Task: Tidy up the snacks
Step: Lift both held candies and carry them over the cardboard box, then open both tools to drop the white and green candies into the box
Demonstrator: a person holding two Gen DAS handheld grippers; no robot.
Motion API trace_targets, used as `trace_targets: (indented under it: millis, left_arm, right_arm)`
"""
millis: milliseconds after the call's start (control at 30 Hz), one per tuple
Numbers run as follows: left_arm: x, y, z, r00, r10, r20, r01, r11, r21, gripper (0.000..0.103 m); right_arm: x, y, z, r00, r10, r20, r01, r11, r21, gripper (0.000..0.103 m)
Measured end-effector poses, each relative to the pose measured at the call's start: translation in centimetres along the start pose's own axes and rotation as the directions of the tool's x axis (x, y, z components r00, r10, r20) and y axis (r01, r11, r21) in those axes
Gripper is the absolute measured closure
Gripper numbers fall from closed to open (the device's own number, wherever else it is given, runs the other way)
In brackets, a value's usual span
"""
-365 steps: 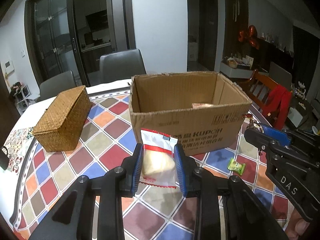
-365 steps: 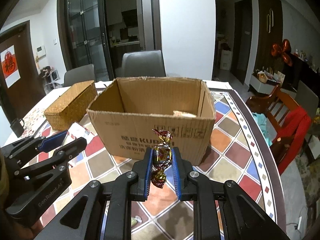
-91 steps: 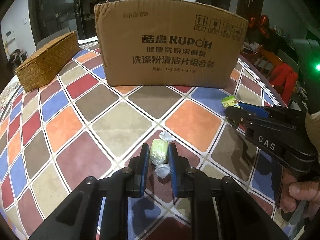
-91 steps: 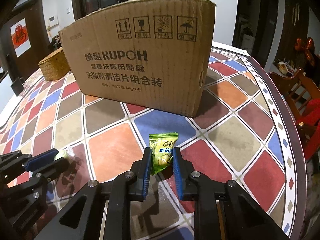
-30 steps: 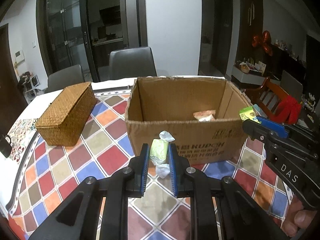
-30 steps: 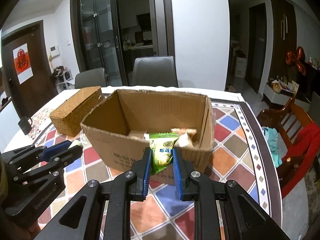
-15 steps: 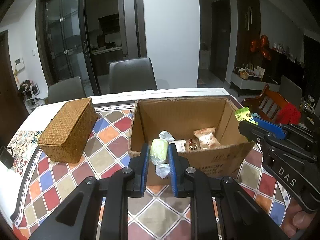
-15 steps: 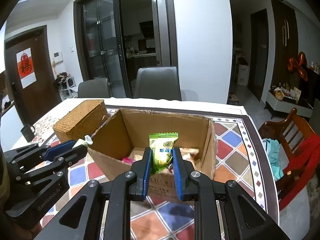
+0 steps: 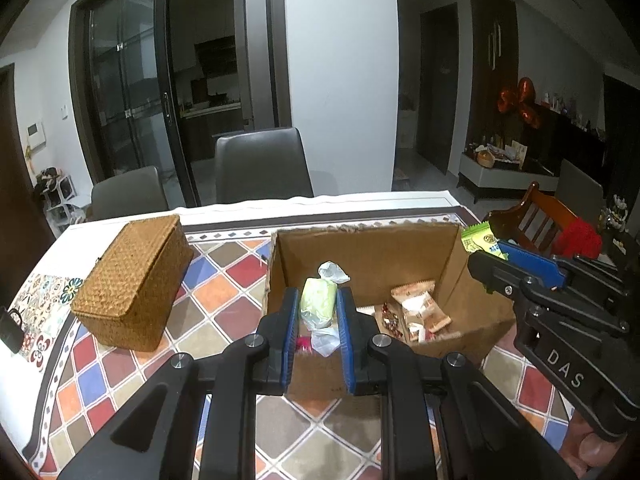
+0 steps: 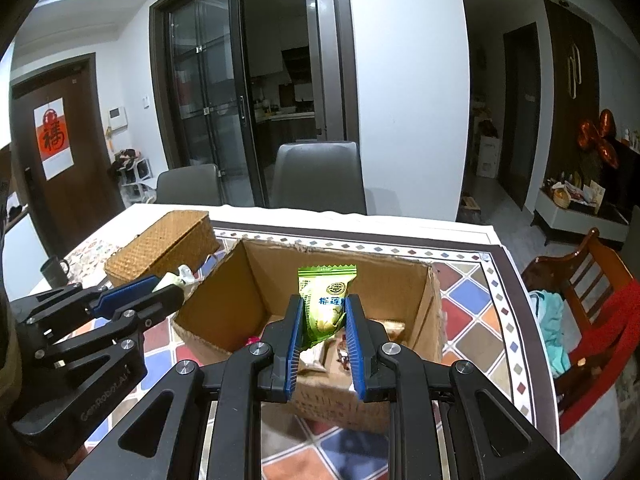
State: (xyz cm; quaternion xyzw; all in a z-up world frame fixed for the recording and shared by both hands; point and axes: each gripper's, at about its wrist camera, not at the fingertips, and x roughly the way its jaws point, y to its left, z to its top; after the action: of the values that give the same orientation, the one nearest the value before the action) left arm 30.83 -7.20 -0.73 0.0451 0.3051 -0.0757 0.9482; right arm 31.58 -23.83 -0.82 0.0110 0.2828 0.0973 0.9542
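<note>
Basket (image 9: 136, 284): woven, lid on, at the left of the tabletop (image 9: 224, 320), well apart from both grippers.
Left gripper (image 9: 318, 320): fingers (image 9: 289, 320) clamped on a pale green candy (image 9: 319, 307), one blue pad on each side of it.
Candy: upright between the pads, its clear twisted ends sticking out above and below them; it hangs over the near left part of the box (image 9: 372, 256).
Left gripper pose: tilted downward, pointing into the open box from its near side; in the right wrist view it reaches in from the left toward the box's left wall.
Box: open-topped cardboard, mid tabletop, with several wrapped snacks (image 9: 416, 312) lying on its floor.
Right gripper (image 10: 323, 320): fingers (image 10: 295, 328) clamped on a green packet (image 10: 326, 300).
Packet: upright, its lower half between the pads, its crimped top edge above them; it hangs over the box's opening.
Right gripper pose: tilted downward over the near wall; a hand (image 9: 592, 448) grips its handle at the lower right.
</note>
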Motion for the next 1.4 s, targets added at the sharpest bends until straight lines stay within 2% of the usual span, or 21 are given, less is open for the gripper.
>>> trace_targets:
  millis: [467,1200,1300,1400]
  left_arm:
    - [3.1,0.4,1.6,1.0,-0.013,-0.001,0.013,1.0,0.006,0.083]
    - [6.8,1.0,1.4,0.999,-0.022,-0.048,0.021,1.0,-0.016,0.082]
    - [6.8,1.1,1.4,0.999,-0.014,-0.047,0.013,1.0,-0.019,0.072]
    - [6.7,1.1,1.3,0.999,-0.01,-0.044,0.009,1.0,-0.022,0.064]
  right_arm:
    - [2.5,-0.5,1.3,1.0,-0.009,-0.004,0.009,1.0,0.008,0.081]
    - [6.0,-0.6,1.3,0.998,0.001,-0.06,-0.001,1.0,-0.005,0.08]
    - [6.0,-0.6,1.4,0.998,-0.005,-0.058,0.005,1.0,-0.007,0.079]
    - [5.9,-0.7,1.3,0.998,-0.015,-0.057,0.014,1.0,-0.003,0.067]
